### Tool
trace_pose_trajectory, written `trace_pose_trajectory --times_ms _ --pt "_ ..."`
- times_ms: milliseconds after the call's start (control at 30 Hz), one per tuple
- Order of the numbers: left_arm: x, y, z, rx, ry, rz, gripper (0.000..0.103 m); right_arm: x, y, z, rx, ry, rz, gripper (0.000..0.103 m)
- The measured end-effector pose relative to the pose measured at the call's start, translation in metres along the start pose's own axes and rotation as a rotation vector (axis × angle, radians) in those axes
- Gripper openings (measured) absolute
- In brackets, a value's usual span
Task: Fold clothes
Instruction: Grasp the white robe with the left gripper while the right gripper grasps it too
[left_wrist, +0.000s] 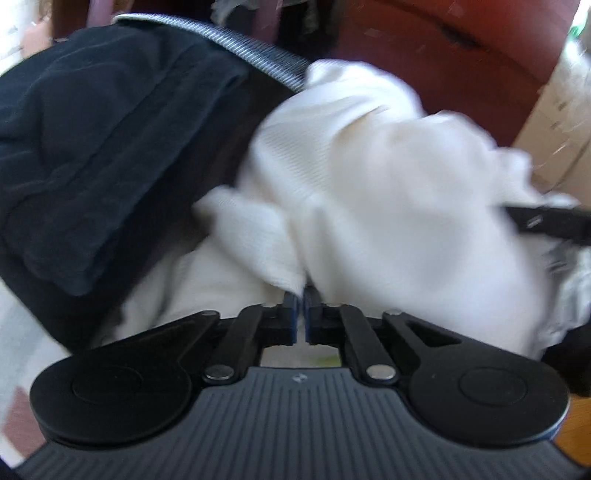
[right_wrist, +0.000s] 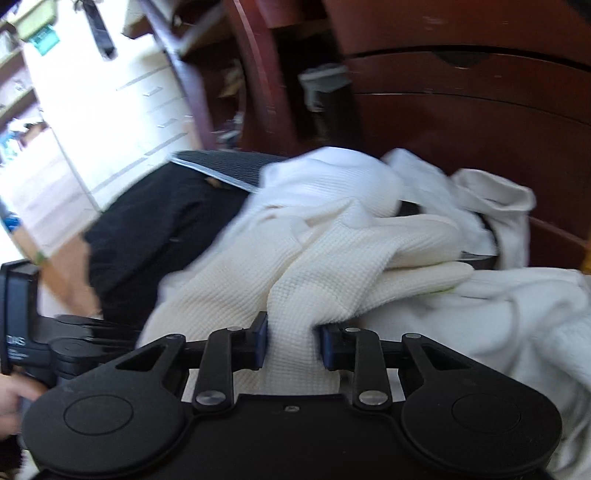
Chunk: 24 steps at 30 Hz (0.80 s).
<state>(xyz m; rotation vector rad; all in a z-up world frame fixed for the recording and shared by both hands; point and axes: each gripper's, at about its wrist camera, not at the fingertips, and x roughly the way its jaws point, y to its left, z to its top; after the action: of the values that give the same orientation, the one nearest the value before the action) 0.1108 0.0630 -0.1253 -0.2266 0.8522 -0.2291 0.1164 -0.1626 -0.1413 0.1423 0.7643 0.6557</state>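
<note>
A cream waffle-knit garment (left_wrist: 369, 177) hangs bunched in front of both cameras. My left gripper (left_wrist: 303, 295) is shut on an edge of it, jaws nearly touching. My right gripper (right_wrist: 291, 339) is shut on a thick fold of the same garment (right_wrist: 332, 251), which fills the gap between its jaws. A folded black garment (left_wrist: 92, 147) lies to the left on a dark surface with a ribbed silver rim (left_wrist: 229, 44); it also shows in the right wrist view (right_wrist: 155, 221). The right gripper's finger (left_wrist: 546, 221) shows at the right of the left wrist view. Both views are motion-blurred.
A dark red wooden cabinet (right_wrist: 461, 110) with drawers stands close behind the clothes. White drawers (right_wrist: 110, 122) are at the left. The left gripper's body (right_wrist: 22, 332) and a hand show at the lower left of the right wrist view. More white cloth (right_wrist: 517, 332) lies at the right.
</note>
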Motion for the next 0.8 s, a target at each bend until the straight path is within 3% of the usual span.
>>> trace_pose_trajectory --times_ms 133,367,467,567,633,700,800 --pt "-0.005 -0.001 0.004 -0.075 -0.015 -0.073 0.002 -0.002 0.01 0.003 0.004 0.012 0.088 0.032" --pt "-0.015 -0.001 -0.005 -0.057 -0.01 -0.047 0.006 0.006 0.016 -0.001 -0.043 0.046 0.066 0.033" --pt "-0.015 0.005 0.002 -0.076 0.008 -0.028 0.015 0.009 0.015 -0.001 -0.037 0.078 0.092 0.04" --pt "-0.024 0.018 0.013 -0.128 -0.032 -0.025 0.022 0.015 0.015 0.0 -0.044 0.132 0.14 0.042" --pt "-0.029 0.027 0.016 -0.191 -0.046 -0.071 0.033 0.018 0.015 -0.001 -0.04 0.162 0.173 0.047" --pt "-0.033 0.033 0.017 -0.238 -0.048 -0.115 0.038 0.021 0.013 -0.002 -0.007 0.176 0.208 0.055" --pt "-0.029 0.03 0.013 -0.228 -0.028 -0.119 0.041 0.024 0.004 -0.003 0.066 0.181 0.219 0.061"
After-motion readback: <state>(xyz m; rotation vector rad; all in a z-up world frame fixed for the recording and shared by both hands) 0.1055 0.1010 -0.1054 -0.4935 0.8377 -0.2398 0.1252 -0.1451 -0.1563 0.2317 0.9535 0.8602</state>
